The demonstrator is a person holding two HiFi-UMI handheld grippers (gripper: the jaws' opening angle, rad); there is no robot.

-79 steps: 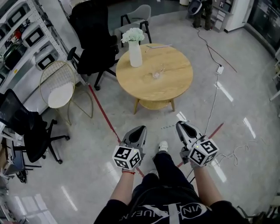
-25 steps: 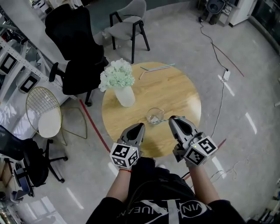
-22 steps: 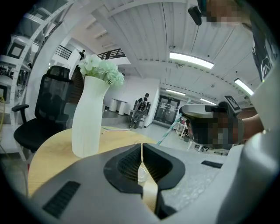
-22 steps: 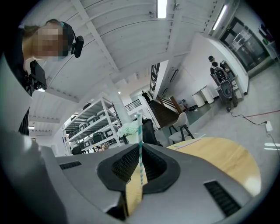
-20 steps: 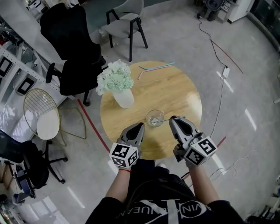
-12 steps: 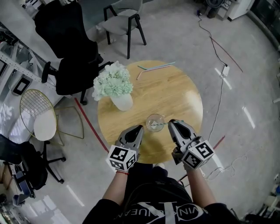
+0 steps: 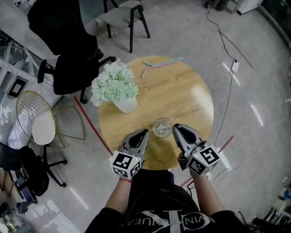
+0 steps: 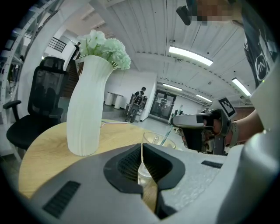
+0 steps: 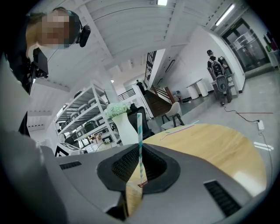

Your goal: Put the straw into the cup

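Observation:
A clear glass cup (image 7: 162, 127) stands near the front edge of the round wooden table (image 7: 182, 95). My right gripper (image 7: 176, 128) is just right of the cup, shut on a teal-and-white striped straw (image 9: 139, 131) that stands up between its jaws. In the left gripper view the straw (image 8: 165, 136) slants down from the right gripper (image 8: 197, 127) to the cup's mouth (image 8: 153, 139). My left gripper (image 7: 142, 132) hovers just left of the cup. Its jaws (image 8: 141, 153) are shut with nothing between them.
A white vase of pale green flowers (image 7: 119, 98) stands on the table's left side. Two more straws (image 7: 161, 63) lie at its far edge. A black office chair (image 7: 63, 41), a grey chair (image 7: 119, 11) and a wire chair (image 7: 38, 123) ring the table; a cable (image 7: 227, 86) crosses the floor.
I have walked up to the table. Both grippers now sit over its front edge on either side of the cup, and the straw's end has come to the cup's mouth.

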